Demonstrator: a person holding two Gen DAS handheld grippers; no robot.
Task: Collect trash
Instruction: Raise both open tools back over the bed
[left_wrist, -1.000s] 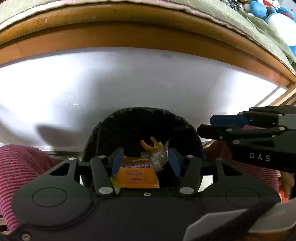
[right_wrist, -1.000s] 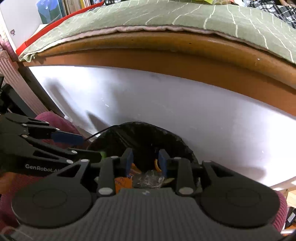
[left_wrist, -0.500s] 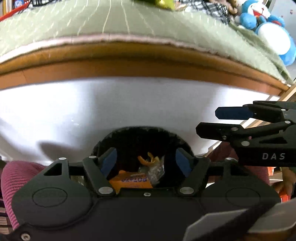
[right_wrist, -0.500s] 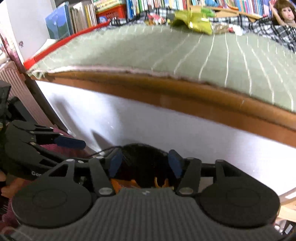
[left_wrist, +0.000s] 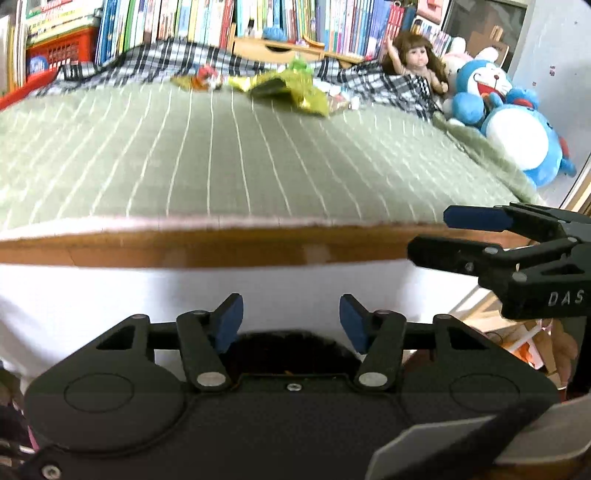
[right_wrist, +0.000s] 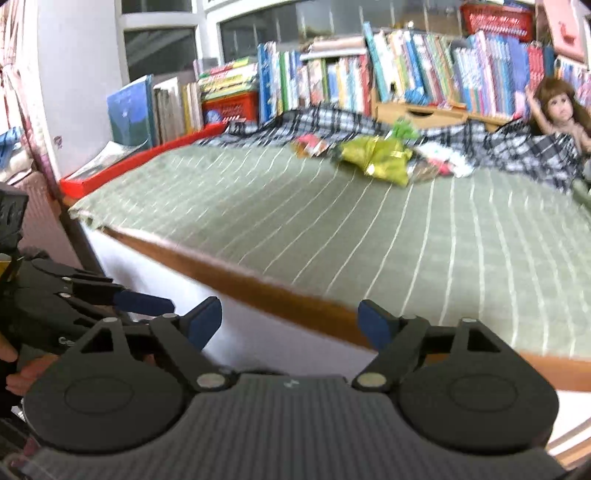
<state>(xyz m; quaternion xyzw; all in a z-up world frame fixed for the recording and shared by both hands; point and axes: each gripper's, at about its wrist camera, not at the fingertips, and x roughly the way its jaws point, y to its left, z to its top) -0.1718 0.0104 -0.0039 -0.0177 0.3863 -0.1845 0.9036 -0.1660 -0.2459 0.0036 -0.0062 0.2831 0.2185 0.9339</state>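
Both grippers had swung up from the black trash bin (left_wrist: 288, 345), where an orange packet and a clear crinkled wrapper lay a second earlier, and now faced the bed (left_wrist: 258, 155); that drop appeared finished and more litter awaited. The left gripper (left_wrist: 291, 321) and the right gripper (right_wrist: 291, 325) each had blue-padded fingers spread wide and grasping nothing. Only the bin's dark, rounded rim showed, low between the left fingers and against the bed's white side panel. The remaining trash, a crumpled yellow-green foil bag (right_wrist: 380, 162) with smaller red and pale wrappers (right_wrist: 312, 146) beside it, lay at the far side of the green quilt with thin white stripes, well apart from both grippers. A checked blanket (left_wrist: 155, 62), a doll (left_wrist: 413, 61) and a blue plush toy (left_wrist: 513, 122) ringed the pile.
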